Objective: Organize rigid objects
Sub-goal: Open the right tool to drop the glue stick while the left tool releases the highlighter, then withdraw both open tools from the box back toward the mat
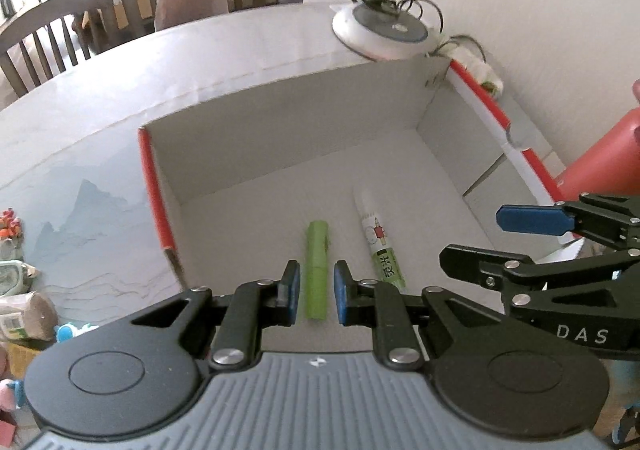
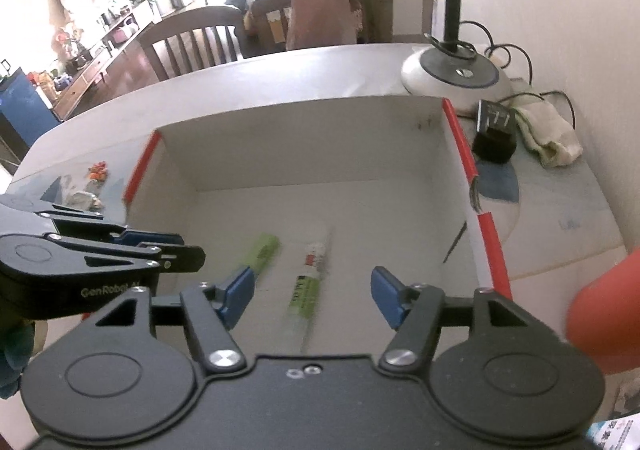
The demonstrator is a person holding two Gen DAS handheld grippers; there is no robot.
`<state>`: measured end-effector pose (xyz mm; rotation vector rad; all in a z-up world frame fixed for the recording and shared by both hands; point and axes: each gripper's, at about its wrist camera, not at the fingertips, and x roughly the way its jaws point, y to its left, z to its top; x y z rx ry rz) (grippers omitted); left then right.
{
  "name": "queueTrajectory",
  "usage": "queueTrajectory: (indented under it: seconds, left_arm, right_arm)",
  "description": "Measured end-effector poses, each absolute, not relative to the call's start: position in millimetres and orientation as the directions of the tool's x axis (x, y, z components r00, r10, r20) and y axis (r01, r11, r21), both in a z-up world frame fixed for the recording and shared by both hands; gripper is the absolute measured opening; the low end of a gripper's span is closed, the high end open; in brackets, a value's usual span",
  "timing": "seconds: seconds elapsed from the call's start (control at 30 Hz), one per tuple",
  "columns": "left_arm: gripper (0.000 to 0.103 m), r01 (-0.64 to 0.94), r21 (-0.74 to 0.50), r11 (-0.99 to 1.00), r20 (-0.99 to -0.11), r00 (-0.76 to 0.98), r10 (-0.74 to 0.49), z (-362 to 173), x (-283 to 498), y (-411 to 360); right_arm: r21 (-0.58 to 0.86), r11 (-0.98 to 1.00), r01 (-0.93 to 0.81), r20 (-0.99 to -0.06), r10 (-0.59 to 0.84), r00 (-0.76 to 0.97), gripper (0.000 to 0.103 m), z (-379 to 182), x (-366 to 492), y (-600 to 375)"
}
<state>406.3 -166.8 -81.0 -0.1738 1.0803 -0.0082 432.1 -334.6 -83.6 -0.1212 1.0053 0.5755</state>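
An open white cardboard box [image 1: 280,129] [image 2: 300,145] with red edges sits on the table. On its floor lie a green tube [image 1: 317,234] [image 2: 262,250] and, just right of it, a white tube with a green printed end [image 1: 378,238] [image 2: 310,274]. My left gripper [image 1: 317,270] [image 2: 192,248] hovers above the green tube, its blue pads nearly together with nothing held. My right gripper [image 2: 312,278] [image 1: 474,236] hangs over the white tube with its jaws wide open and nothing in them. Both tubes lie free.
A lamp base [image 1: 380,29] [image 2: 452,77] with cables stands behind the box by the wall. Right of the box are a black block [image 2: 494,133] and a folded cloth [image 2: 548,133]. A red object [image 2: 608,310] is near right. Small toys [image 1: 12,226] lie left; chairs [image 1: 52,29] stand beyond.
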Motion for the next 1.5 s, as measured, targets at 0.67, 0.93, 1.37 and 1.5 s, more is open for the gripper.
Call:
queueTrajectory:
  seconds: [0.67, 0.93, 1.37, 1.5]
  left_arm:
    - [0.017, -0.071, -0.178, 0.981, -0.776, 0.624, -0.095, -32, 319, -136]
    - [0.017, -0.076, -0.187, 0.979, -0.741, 0.665, -0.091, -20, 261, -102]
    - [0.065, -0.162, -0.191, 0.968, -0.723, 0.691, -0.027, -25, 174, -26]
    - [0.068, -0.188, -0.203, 0.961, -0.724, 0.69, -0.018, -30, 155, 1]
  right_arm:
    - [0.19, 0.792, -0.581, -0.739, 0.505, 0.447, 0.079, -37, 352, -294]
    - [0.202, 0.776, -0.597, -0.701, 0.54, 0.465, 0.085, -29, 302, -258]
    - [0.184, 0.757, -0.627, -0.692, 0.553, 0.465, 0.086, -35, 237, -179]
    - [0.177, 0.758, -0.628, -0.698, 0.547, 0.463, 0.086, -41, 228, -158]
